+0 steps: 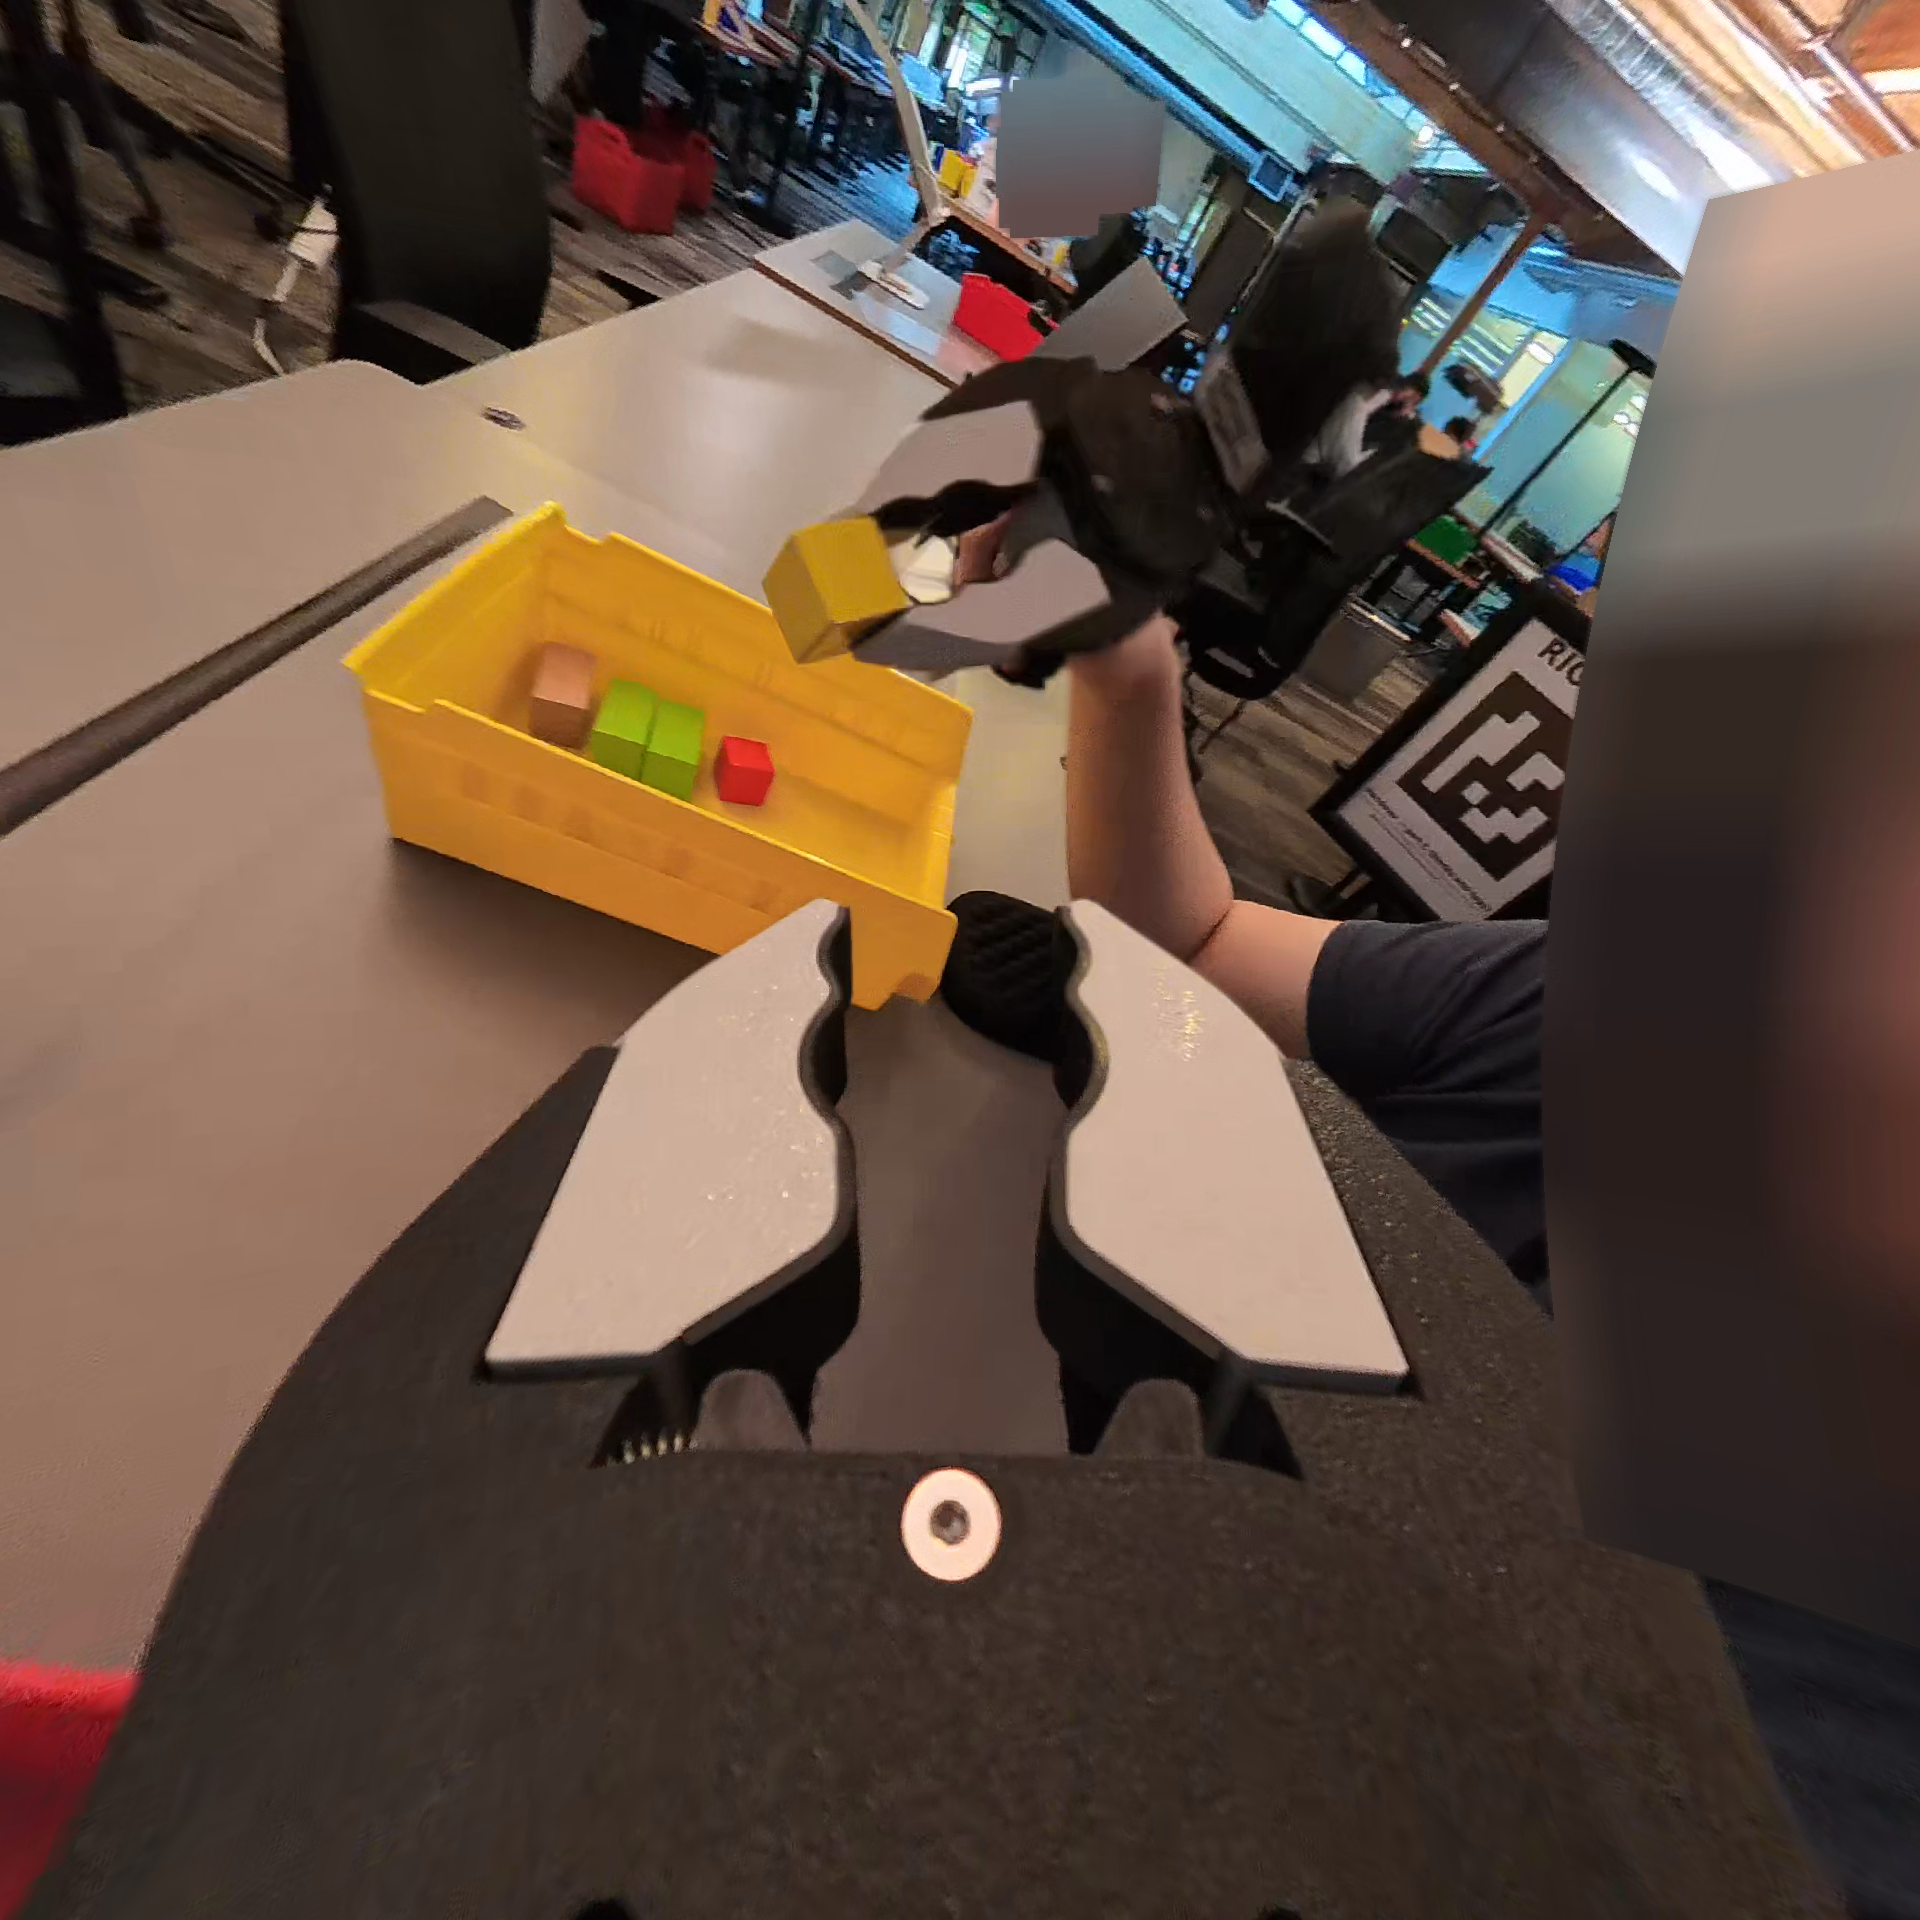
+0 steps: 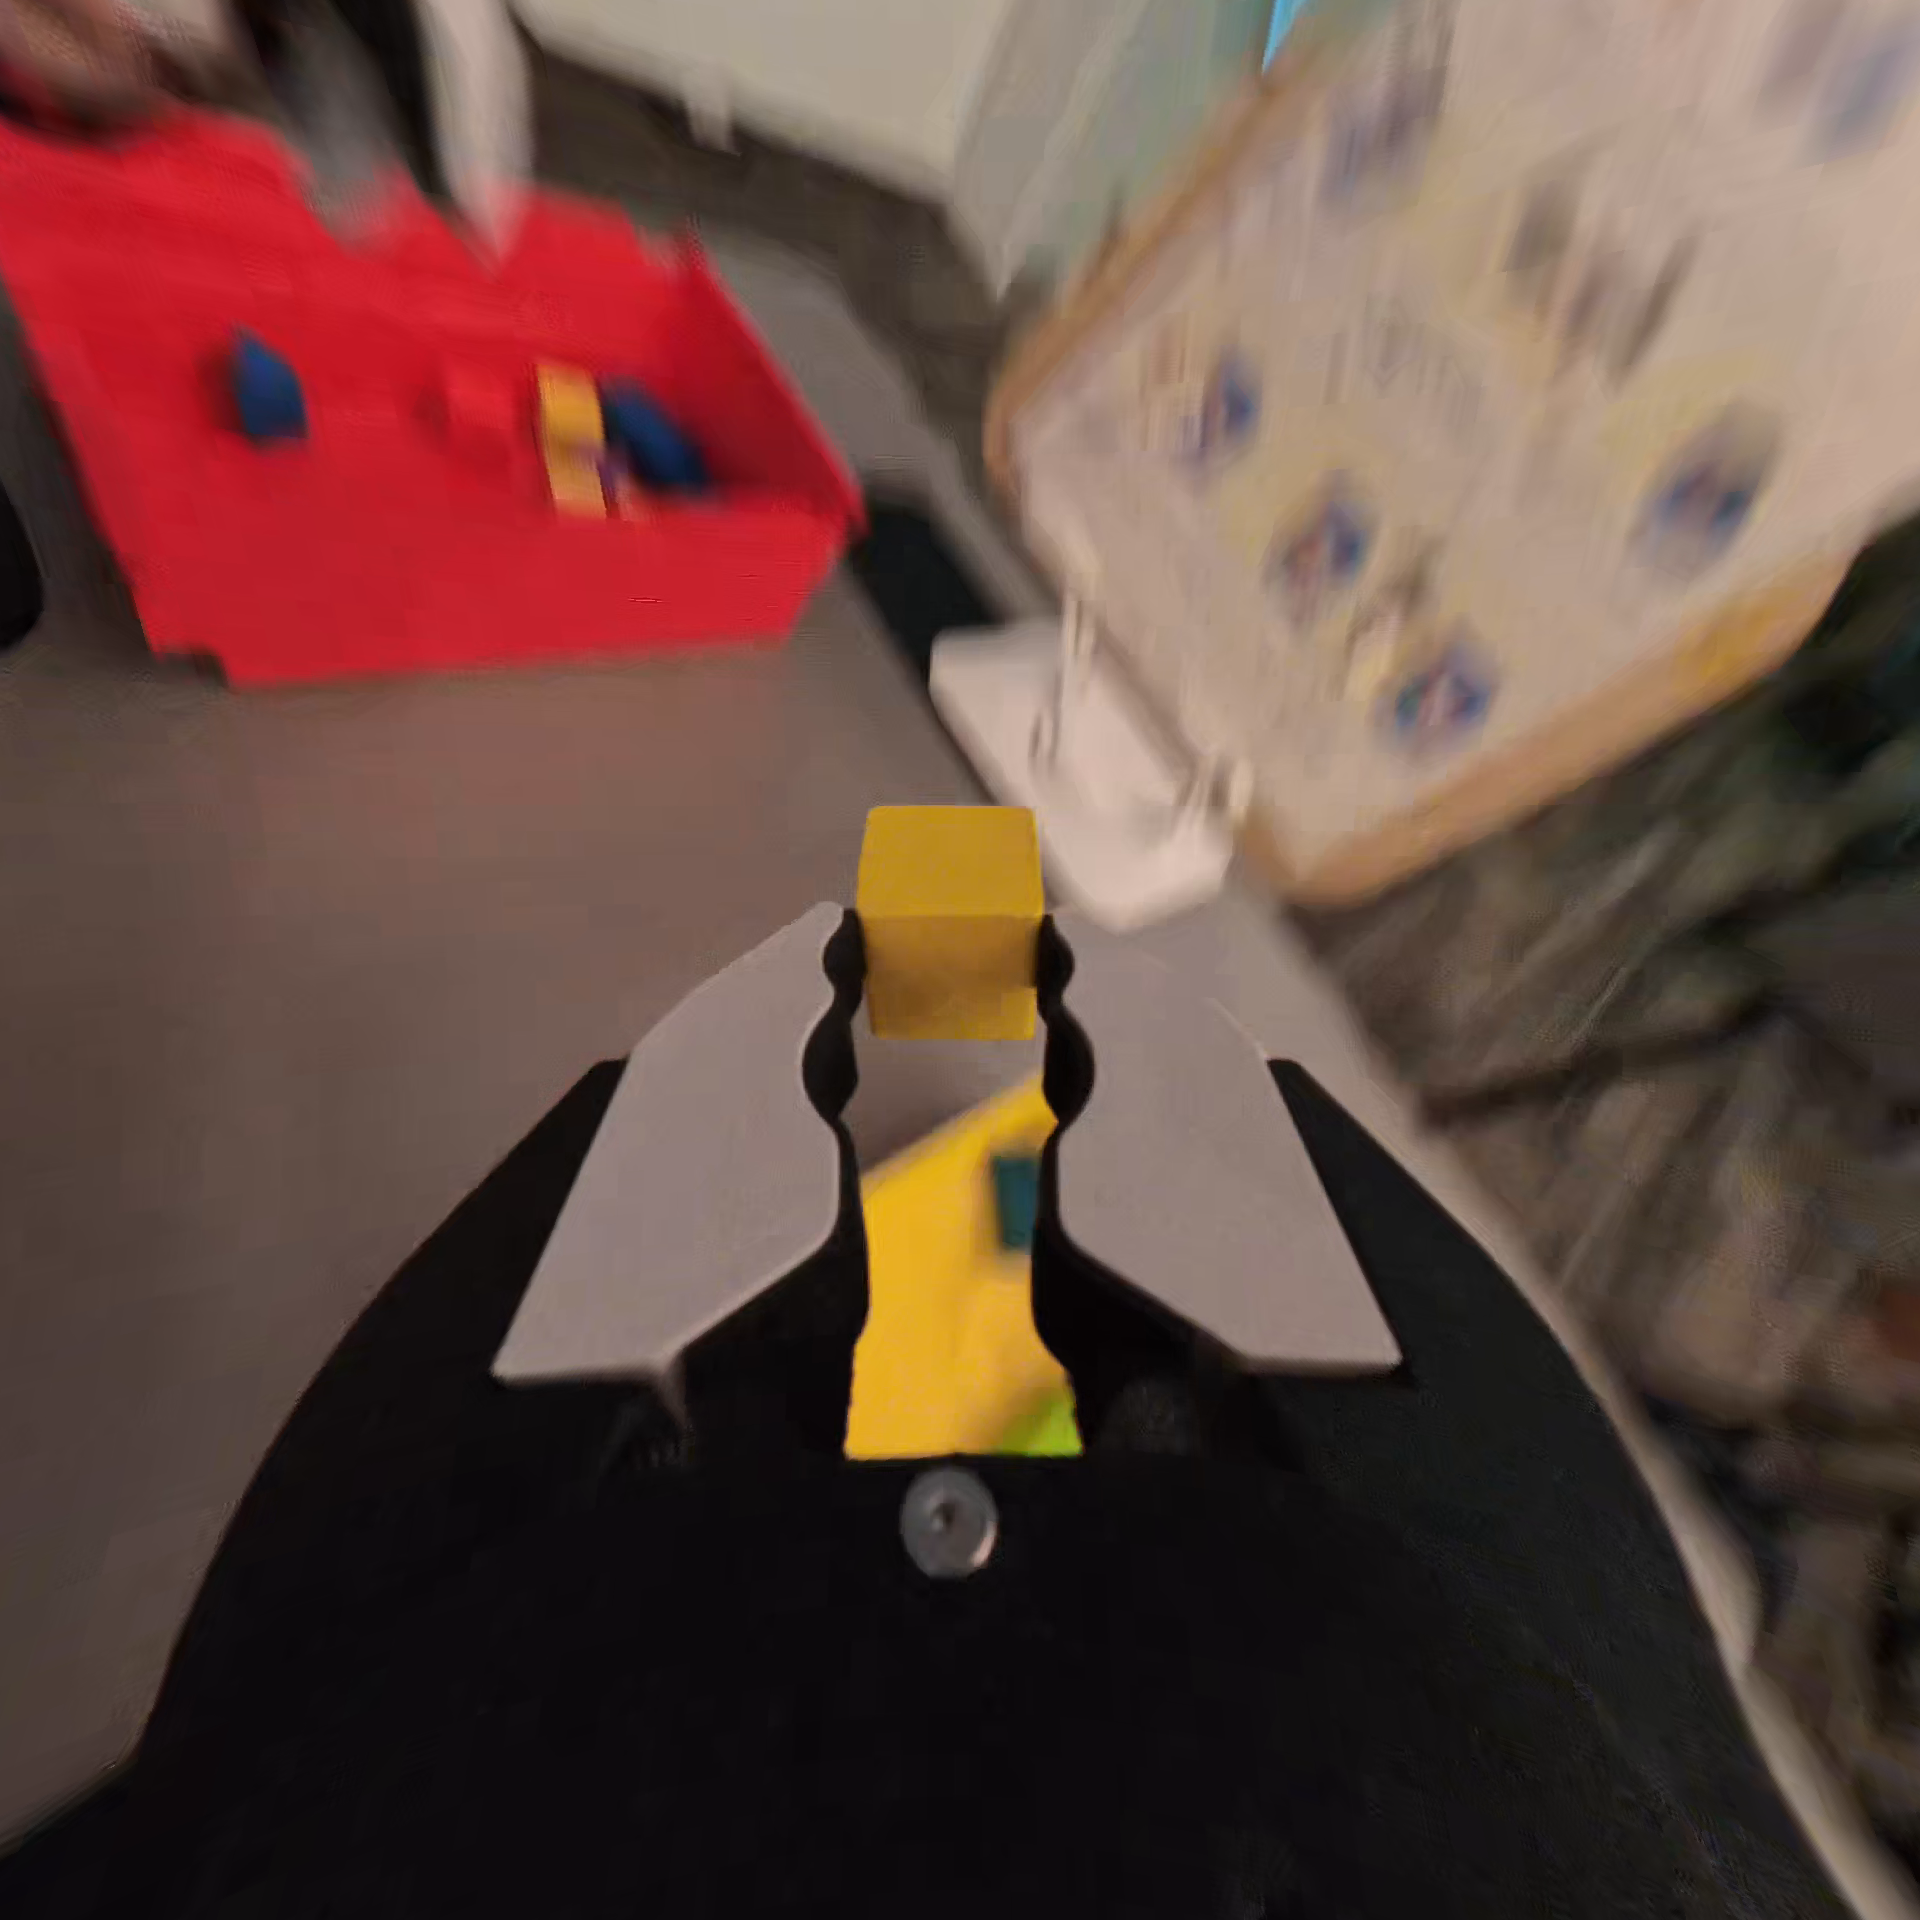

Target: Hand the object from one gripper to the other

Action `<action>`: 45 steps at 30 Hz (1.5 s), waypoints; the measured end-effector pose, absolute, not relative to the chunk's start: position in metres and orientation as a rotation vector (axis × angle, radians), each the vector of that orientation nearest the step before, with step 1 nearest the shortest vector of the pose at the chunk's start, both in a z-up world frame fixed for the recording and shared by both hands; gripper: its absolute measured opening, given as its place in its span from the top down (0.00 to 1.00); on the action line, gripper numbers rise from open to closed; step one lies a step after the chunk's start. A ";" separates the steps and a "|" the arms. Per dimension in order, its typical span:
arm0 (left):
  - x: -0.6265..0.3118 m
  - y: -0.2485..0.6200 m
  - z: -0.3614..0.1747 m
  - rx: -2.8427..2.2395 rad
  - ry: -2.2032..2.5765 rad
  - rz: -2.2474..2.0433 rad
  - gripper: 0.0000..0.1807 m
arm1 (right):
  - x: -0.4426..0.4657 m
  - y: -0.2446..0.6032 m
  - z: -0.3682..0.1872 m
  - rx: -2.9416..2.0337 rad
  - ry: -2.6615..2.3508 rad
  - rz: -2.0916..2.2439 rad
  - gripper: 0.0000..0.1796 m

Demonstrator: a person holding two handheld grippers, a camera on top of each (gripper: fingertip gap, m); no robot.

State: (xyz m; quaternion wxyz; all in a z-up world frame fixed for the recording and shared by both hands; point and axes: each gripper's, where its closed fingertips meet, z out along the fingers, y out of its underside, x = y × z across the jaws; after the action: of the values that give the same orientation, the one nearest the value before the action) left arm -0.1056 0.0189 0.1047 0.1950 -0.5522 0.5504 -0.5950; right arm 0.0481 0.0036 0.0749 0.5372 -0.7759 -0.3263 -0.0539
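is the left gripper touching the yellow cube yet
Apart. The left wrist view shows the left gripper empty, with the yellow cube held up over the yellow bin by the right gripper.

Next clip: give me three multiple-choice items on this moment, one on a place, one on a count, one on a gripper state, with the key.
1. Where is the yellow cube?
A. In the yellow bin
B. Between the right gripper's fingertips
C. On the table

2. How many green blocks lie in the yellow bin?
A. One
B. Two
C. Four

3. What state is the left gripper in?
A. Open and empty
B. Shut on the cube
C. Shut on a red block

Key: 1 B, the right gripper pinches it in the air; 2 B, two sit side by side; 3 A, nothing is held between its spread fingers.
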 end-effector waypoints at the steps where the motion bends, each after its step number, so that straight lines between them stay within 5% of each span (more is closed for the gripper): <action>1: -0.108 0.021 0.106 -1.549 1.538 -1.654 0.80 | 0.079 -0.006 0.049 -2.061 -0.703 -0.081 0.82; 7: -0.118 0.029 0.106 -1.570 1.525 -1.601 0.81 | 0.180 -0.079 -0.088 -2.874 -0.517 0.034 0.82; 19: -0.116 0.029 0.093 -1.613 1.580 -1.505 0.82 | 0.187 -0.065 -0.145 -3.100 -0.533 -0.049 0.82; 23: -0.124 0.054 0.102 -1.587 1.492 -1.403 0.89 | 0.194 -0.061 -0.149 -3.117 -0.514 -0.124 0.82; 26: -0.148 0.088 0.095 -1.665 1.425 -1.220 0.83 | 0.194 -0.059 -0.149 -3.113 -0.499 -0.116 0.81; 34: -0.224 0.194 -0.002 -2.069 1.392 -0.348 0.79 | 0.192 -0.058 -0.141 -3.075 -0.495 -0.093 0.77; 45: -0.247 0.238 -0.122 -2.618 1.247 -0.179 0.76 | 0.205 -0.070 -0.049 -2.759 -0.347 -0.291 0.71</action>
State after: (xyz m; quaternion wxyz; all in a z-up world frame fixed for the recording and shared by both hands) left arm -0.2465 0.2376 -0.1215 0.1178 -0.8948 0.4264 -0.0611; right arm 0.2050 -0.0703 -0.0491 0.1720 -0.9721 -0.1224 -0.1024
